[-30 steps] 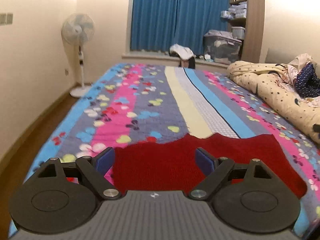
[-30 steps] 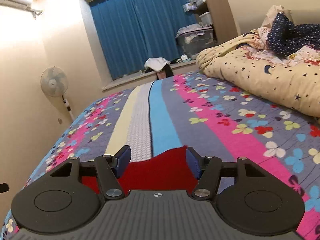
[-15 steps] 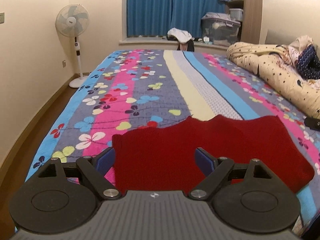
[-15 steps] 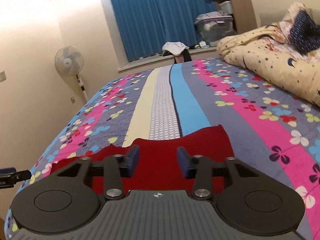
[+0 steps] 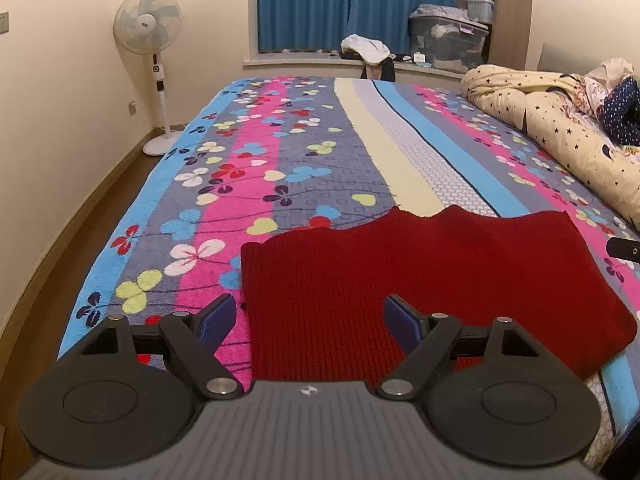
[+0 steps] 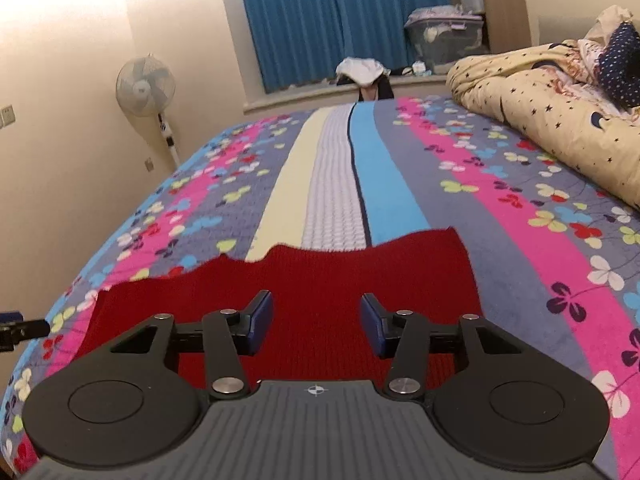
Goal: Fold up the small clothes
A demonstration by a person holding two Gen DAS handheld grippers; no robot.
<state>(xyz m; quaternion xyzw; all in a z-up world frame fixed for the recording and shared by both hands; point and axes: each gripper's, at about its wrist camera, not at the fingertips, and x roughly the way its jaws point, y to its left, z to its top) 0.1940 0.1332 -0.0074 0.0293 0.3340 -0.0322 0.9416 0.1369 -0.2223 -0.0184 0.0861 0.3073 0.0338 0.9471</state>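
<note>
as right gripper [image 6: 317,322] jaws are reopening half-wide, empty, over red knit garment [image 5: 420,280] lying flat on bed cover [image 5: 280,152]; left gripper [image 5: 310,320] hovering wide, narrowing slightly, gripping nothing: fold grasp pending.

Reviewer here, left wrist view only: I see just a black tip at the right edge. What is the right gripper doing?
Observer: The right gripper is open over the red cloth. Its jaws have just been opening, and nothing is pinched between them.
Reviewer: Over which part of the cloth?
Observer: The right half. Both fingers sit inside the cloth's right edge.
</note>
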